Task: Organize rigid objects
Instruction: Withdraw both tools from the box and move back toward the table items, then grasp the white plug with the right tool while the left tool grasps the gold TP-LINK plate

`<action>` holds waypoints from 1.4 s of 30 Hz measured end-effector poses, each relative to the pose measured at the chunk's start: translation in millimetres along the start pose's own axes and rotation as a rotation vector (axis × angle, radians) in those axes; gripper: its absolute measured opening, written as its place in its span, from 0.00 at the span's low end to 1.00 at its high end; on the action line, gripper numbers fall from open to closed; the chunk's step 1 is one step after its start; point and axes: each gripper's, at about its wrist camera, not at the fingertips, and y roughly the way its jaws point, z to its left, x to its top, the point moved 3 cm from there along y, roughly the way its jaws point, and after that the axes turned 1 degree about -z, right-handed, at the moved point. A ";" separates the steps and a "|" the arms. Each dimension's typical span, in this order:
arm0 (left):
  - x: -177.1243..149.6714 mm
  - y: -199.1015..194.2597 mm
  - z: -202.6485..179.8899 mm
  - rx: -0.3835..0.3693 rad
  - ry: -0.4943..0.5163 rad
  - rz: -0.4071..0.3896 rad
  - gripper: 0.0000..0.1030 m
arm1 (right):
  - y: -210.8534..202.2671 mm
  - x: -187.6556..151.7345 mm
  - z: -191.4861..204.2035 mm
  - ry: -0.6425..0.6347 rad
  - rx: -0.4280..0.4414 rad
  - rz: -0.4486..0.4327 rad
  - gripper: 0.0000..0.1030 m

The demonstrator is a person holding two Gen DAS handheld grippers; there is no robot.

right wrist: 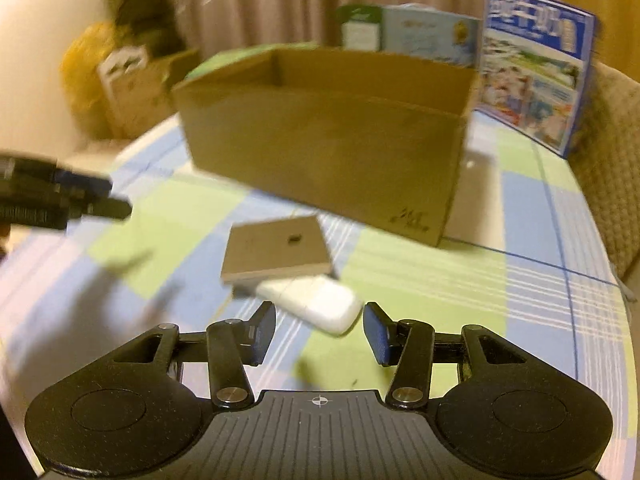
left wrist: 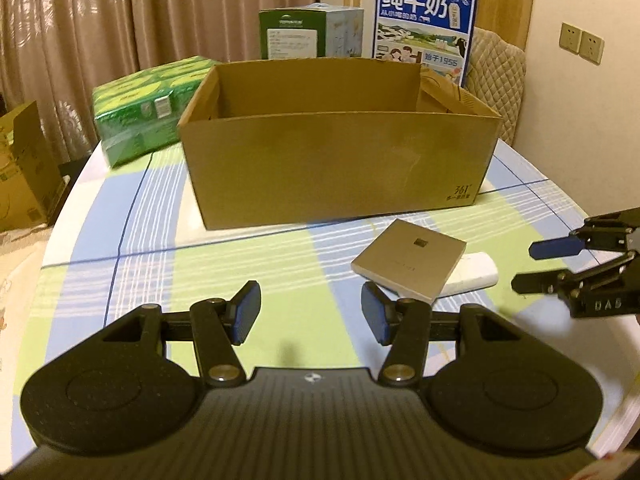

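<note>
An open brown cardboard box stands on the checked tablecloth, its inside hidden. In front of it a flat grey square case lies tilted, one edge resting on a white rounded object. My left gripper hovers open over bare cloth, left of the case, with nothing between its pads. My right gripper is open too. The white object lies just ahead of its fingertips, not between the pads.
A green shrink-wrapped pack lies left of the box. A green-and-white carton and a blue milk carton stand behind it. A quilted chair back is at the far right. Another cardboard box sits beyond the table's left edge.
</note>
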 end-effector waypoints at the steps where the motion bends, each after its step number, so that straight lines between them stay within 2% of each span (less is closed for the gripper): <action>1: -2.4 1.0 1.8 -0.008 -0.012 0.001 0.49 | 4.3 0.3 1.3 -0.011 0.005 0.010 0.47; 3: -5.4 7.6 5.1 -0.019 -0.037 0.032 0.49 | 11.4 3.5 3.3 -0.033 0.021 0.017 0.50; 7: 2.0 15.0 3.8 -0.035 -0.016 0.020 0.49 | 29.8 12.7 4.0 -0.102 0.022 0.039 0.63; 11: 3.3 26.5 2.8 -0.050 -0.015 0.034 0.49 | 51.7 13.0 0.2 -0.135 0.032 0.094 0.64; 20: 10.3 41.8 -6.2 -0.075 -0.005 0.038 0.49 | 76.0 20.4 -8.0 -0.129 0.111 0.100 0.64; 23: 9.9 42.7 -5.7 -0.072 -0.009 0.041 0.49 | 74.8 18.1 -1.3 -0.148 0.127 0.102 0.58; 25: 8.8 43.0 -4.7 -0.067 -0.014 0.044 0.49 | 71.6 16.7 4.3 -0.158 0.133 0.104 0.41; 27: 7.3 42.8 -3.1 -0.061 -0.025 0.047 0.49 | 67.9 14.0 10.1 -0.152 0.143 0.114 0.36; 36: -4.2 31.4 -5.7 -0.053 -0.015 0.051 0.49 | 29.6 -13.0 40.7 -0.147 0.208 0.172 0.36; 39: -6.9 29.0 -7.0 -0.048 -0.004 0.050 0.49 | 13.8 -24.7 41.9 -0.146 0.176 0.193 0.36; 42: -8.4 28.5 -7.0 -0.050 -0.011 0.051 0.49 | 6.8 -30.2 29.7 -0.107 0.093 0.197 0.36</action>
